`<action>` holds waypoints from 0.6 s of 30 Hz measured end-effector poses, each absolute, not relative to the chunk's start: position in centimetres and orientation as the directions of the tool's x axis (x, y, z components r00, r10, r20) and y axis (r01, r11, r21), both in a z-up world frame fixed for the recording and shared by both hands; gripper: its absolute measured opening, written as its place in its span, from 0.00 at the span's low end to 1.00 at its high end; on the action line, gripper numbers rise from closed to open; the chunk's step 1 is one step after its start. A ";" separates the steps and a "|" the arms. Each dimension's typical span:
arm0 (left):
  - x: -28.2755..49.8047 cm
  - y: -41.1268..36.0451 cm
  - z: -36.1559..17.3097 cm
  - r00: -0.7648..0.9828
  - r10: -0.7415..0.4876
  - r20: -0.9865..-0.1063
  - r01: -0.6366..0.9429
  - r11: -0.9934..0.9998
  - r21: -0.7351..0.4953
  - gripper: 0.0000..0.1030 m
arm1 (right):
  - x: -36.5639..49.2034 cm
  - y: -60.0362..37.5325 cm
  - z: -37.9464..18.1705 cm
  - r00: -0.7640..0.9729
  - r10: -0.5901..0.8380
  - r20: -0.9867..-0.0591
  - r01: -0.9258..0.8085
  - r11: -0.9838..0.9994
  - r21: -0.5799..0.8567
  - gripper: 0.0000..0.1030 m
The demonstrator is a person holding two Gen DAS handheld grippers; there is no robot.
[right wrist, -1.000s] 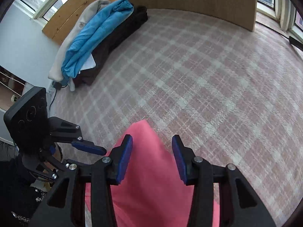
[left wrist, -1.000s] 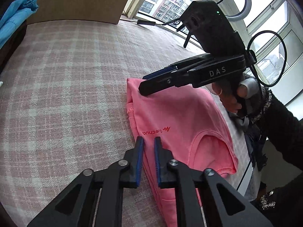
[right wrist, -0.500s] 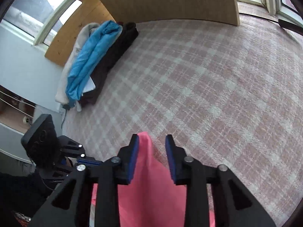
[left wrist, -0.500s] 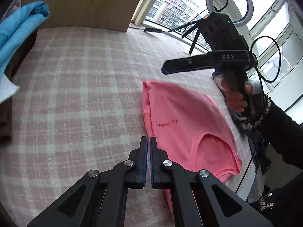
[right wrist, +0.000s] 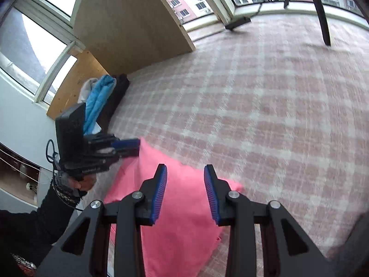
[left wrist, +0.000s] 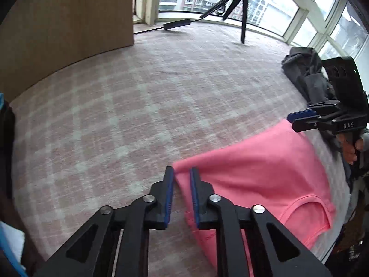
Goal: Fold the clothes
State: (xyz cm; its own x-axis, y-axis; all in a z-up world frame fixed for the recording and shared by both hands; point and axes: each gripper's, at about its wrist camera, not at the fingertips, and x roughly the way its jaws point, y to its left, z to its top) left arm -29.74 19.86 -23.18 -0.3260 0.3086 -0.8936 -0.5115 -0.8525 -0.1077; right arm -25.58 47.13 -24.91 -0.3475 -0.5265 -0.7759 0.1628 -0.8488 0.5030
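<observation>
Opening since before: left gripper [left wrist: 181,173] over pink shirt [left wrist: 260,161] corner.

Matt pink cloth shirt [left wrist: 265,168] lies on fuzzy woven plaid blanket [left wrist: 138,120].

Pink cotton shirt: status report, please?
Left hand-held gripper opening at pink cotton shirt corner. Right hand-held gripper open above it. Shirt on checked blanket.
</observation>
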 end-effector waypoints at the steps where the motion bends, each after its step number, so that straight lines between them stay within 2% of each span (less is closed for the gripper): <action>1: -29.6 19.7 -22.2 -0.348 0.293 -0.891 -0.508 -0.857 -0.084 0.19 | -25.4 47.7 -25.3 -0.354 -0.485 -0.799 0.142 -0.873 0.467 0.27; 2: -29.3 19.6 -21.3 -0.363 0.293 -0.885 -0.510 -0.857 -0.075 0.19 | -25.3 48.3 -25.6 -0.360 -0.443 -0.821 0.121 -0.895 0.430 0.24; 4: -28.7 20.0 -19.3 -0.346 0.385 -0.856 -0.552 -0.821 -0.147 0.24 | -24.5 50.4 -25.0 -0.433 -0.480 -0.763 0.069 -0.862 0.503 0.24; 6: -28.3 21.4 -18.6 -0.268 0.499 -0.824 -0.596 -0.758 -0.265 0.26 | -23.5 51.9 -24.3 -0.511 -0.501 -0.698 0.038 -0.825 0.564 0.24; 8: -28.2 23.0 -18.9 -0.189 0.577 -0.795 -0.621 -0.697 -0.359 0.27 | -23.2 51.1 -24.5 -0.510 -0.537 -0.672 0.063 -0.802 0.593 0.24; 11: -28.8 24.3 -20.7 -0.180 0.527 -0.831 -0.619 -0.717 -0.321 0.27 | -23.5 48.3 -25.7 -0.455 -0.603 -0.655 0.119 -0.770 0.627 0.24; 12: -29.0 24.1 -21.2 -0.188 0.500 -0.845 -0.609 -0.735 -0.299 0.27 | -23.9 47.2 -26.4 -0.429 -0.586 -0.688 0.121 -0.792 0.599 0.24; 13: -29.2 24.0 -21.6 -0.197 0.473 -0.859 -0.599 -0.752 -0.277 0.22 | -24.3 46.2 -27.1 -0.401 -0.560 -0.725 0.123 -0.817 0.563 0.24; 14: -29.5 23.8 -22.1 -0.205 0.445 -0.872 -0.588 -0.768 -0.254 0.19 | -24.3 45.7 -27.3 -0.400 -0.522 -0.753 0.125 -0.845 0.520 0.15; 15: -29.6 23.4 -22.2 -0.220 0.417 -0.882 -0.573 -0.787 -0.229 0.21 | -24.0 45.8 -26.9 -0.419 -0.490 -0.765 0.119 -0.864 0.488 0.16; 17: -28.8 21.0 -20.7 -0.291 0.355 -0.888 -0.512 -0.842 -0.169 0.38 | -23.0 46.7 -26.0 -0.443 -0.448 -0.777 0.079 -0.883 0.464 0.18; 18: -28.3 19.8 -20.0 -0.317 0.332 -0.888 -0.481 -0.864 -0.152 0.39 | -22.4 47.2 -25.5 -0.459 -0.439 -0.773 0.062 -0.883 0.465 0.28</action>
